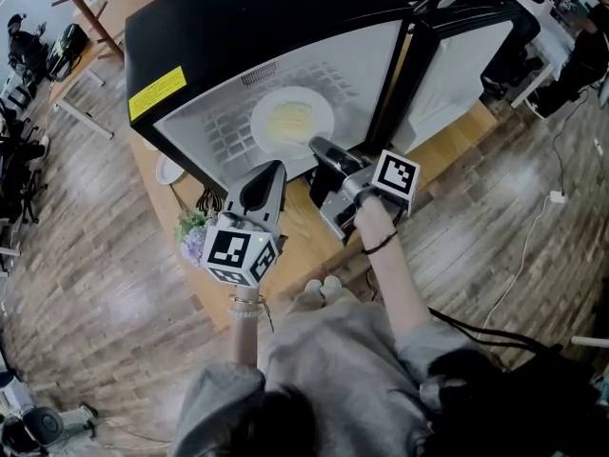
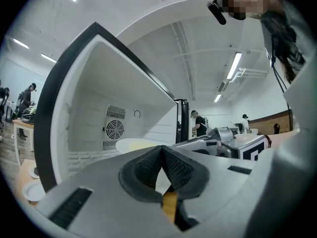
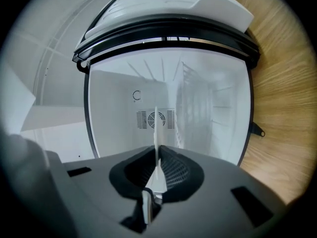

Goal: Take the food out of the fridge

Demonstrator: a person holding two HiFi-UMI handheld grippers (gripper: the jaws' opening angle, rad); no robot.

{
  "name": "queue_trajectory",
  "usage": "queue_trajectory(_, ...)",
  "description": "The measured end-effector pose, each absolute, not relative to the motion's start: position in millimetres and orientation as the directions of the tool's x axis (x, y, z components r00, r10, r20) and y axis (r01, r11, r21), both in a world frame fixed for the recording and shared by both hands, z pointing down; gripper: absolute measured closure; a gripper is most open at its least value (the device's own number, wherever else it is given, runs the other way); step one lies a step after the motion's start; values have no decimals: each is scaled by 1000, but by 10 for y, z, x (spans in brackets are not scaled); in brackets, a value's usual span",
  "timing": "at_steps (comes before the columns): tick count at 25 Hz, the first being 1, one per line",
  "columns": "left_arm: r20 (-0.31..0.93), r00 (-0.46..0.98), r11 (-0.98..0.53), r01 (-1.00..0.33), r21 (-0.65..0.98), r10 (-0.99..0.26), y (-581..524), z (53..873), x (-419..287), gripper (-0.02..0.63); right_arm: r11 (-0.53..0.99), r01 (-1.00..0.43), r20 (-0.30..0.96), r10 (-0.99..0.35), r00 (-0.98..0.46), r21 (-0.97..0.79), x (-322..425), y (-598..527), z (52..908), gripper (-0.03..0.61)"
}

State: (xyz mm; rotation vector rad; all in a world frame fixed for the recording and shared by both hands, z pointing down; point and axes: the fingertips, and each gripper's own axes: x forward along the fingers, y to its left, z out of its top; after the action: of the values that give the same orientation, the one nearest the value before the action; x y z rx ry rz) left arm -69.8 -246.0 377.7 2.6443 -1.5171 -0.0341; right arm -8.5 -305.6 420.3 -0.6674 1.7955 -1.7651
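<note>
plate: with pale yellow food, inside the open fridge, mid wire shelf
right gripper: pinching the plate's near rim, rolled sideways
left gripper: tips pressed together, empty, at the fridge's front edge
fridge: on the wooden table

Both arms reach forward, left gripper jaws together and empty, right gripper jaws pinching the plate rim.

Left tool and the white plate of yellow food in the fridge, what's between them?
Nothing but bare white ribbed fridge floor, seen in the head view between the left tool and the round white plate of yellow food.
</note>
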Motion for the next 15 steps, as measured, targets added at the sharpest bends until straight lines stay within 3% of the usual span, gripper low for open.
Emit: queue_trajectory(15, -6, 551, -551, -834, 35, -834, -2030, 3551, -563, 606, 78, 67, -102, -650, -753, -995, 68, -2593, 3966, 545)
